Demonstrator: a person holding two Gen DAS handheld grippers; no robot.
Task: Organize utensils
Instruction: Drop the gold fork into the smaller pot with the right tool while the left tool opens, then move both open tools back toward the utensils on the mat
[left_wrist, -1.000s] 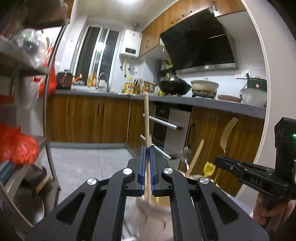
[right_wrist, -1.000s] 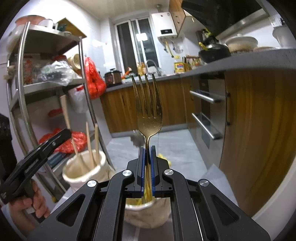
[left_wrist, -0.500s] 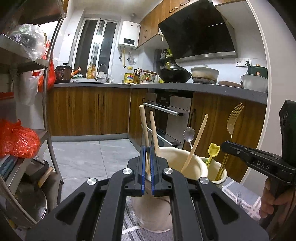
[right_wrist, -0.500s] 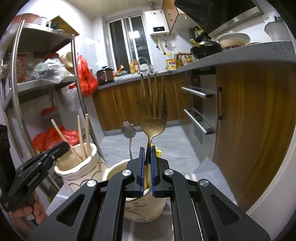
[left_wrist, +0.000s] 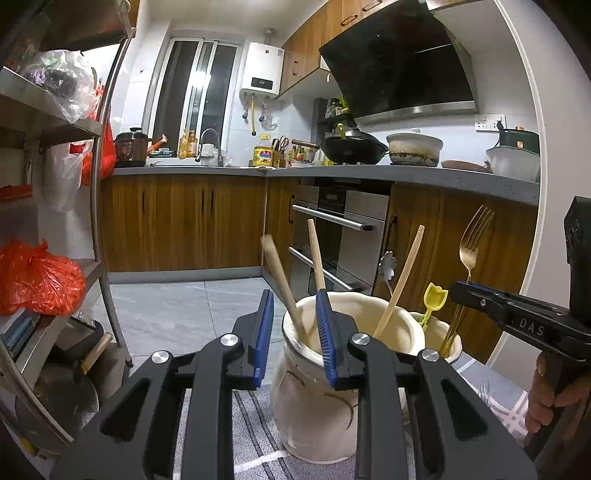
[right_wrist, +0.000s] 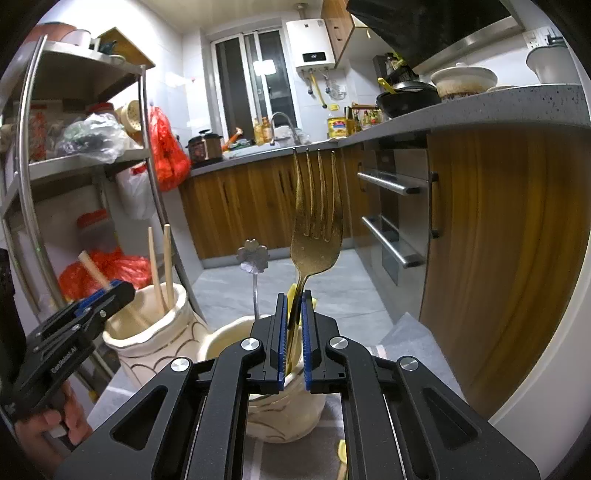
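Note:
In the left wrist view my left gripper (left_wrist: 293, 299) hovers over a cream jar (left_wrist: 314, 406). Its jaws are opening, and a blurred wooden chopstick (left_wrist: 280, 273) leans loose between them, its lower end in the jar. Two more chopsticks (left_wrist: 402, 280) stand in that jar. My right gripper (right_wrist: 294, 295) is shut on a gold fork (right_wrist: 314, 236), tines up and slightly tilted, with the handle reaching into a second cream jar (right_wrist: 280, 417). A flower-topped utensil (right_wrist: 253, 254) stands in this jar too.
A metal shelf rack (left_wrist: 99, 206) with red bags stands on the left. Wooden cabinets and an oven (left_wrist: 340, 229) lie ahead. The jars rest on a striped cloth (left_wrist: 255, 435), where another fork (left_wrist: 484, 391) lies. A person's hand (left_wrist: 546, 398) holds the right gripper.
My left jaws have parted and the chopstick they held now leans loose to the left in the jar. The fork has tilted slightly and sits lower over its jar.

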